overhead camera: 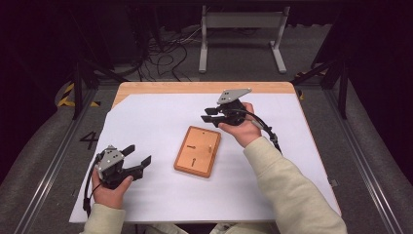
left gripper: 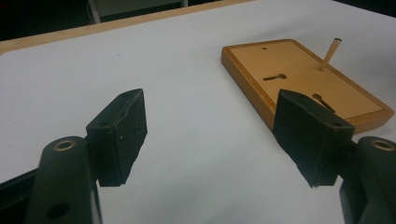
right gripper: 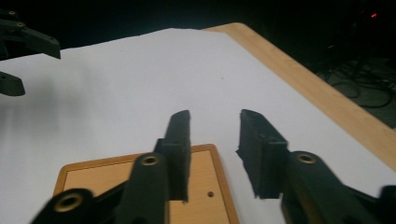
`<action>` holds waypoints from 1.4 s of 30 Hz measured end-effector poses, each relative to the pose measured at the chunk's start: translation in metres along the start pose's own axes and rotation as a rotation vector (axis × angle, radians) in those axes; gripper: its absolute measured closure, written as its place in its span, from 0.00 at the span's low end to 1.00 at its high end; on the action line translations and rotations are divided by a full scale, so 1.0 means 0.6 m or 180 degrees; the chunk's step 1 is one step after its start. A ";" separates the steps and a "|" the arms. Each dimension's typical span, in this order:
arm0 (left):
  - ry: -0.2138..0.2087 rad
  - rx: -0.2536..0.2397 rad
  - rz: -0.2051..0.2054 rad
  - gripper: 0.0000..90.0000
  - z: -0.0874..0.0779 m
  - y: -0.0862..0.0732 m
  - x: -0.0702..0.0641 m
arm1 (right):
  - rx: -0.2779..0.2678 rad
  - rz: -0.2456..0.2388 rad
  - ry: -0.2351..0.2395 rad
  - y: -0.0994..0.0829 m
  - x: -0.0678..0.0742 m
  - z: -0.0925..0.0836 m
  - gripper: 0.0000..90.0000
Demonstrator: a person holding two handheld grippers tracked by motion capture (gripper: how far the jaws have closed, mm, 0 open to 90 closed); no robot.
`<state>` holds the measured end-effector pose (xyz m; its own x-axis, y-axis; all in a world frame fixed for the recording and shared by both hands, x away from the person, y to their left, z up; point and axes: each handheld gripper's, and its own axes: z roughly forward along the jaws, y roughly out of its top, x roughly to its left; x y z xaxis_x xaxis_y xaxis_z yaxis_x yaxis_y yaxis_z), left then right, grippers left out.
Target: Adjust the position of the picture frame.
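Note:
A small wooden board (overhead camera: 197, 151) with two keyhole slots lies in the middle of the white sheet. A thin wooden peg (overhead camera: 209, 147) stands upright near the board's right edge; the left gripper view shows this peg (left gripper: 329, 54) leaning slightly on the board (left gripper: 299, 79). My right gripper (overhead camera: 208, 114) hovers just beyond the board's far right corner and points left. Its jaws stand apart with nothing between them (right gripper: 215, 116), over the board's corner (right gripper: 93, 179). My left gripper (overhead camera: 137, 154) rests near the front left, open wide and empty (left gripper: 210, 107), aimed at the board.
A white sheet (overhead camera: 160, 117) covers most of the wooden table (overhead camera: 204, 87). Beyond the far edge lie floor cables (overhead camera: 165, 53) and a grey metal stand (overhead camera: 241, 22). The right gripper's cable (overhead camera: 265, 129) trails over the forearm.

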<state>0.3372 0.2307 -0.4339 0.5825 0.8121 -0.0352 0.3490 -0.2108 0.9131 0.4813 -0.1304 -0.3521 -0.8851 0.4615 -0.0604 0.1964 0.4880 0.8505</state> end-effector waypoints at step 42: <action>-0.0048 0.0043 -0.0011 0.30 0.004 -0.001 0.001 | 0.1118 -0.0096 0.0316 -0.017 -0.011 0.228 1.00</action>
<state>0.3391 0.2300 -0.4354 0.5921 0.8046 -0.0445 0.3608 -0.2153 0.9074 0.5428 -0.0370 -0.4318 -0.9260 0.3772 -0.0171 0.2872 0.7330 0.6166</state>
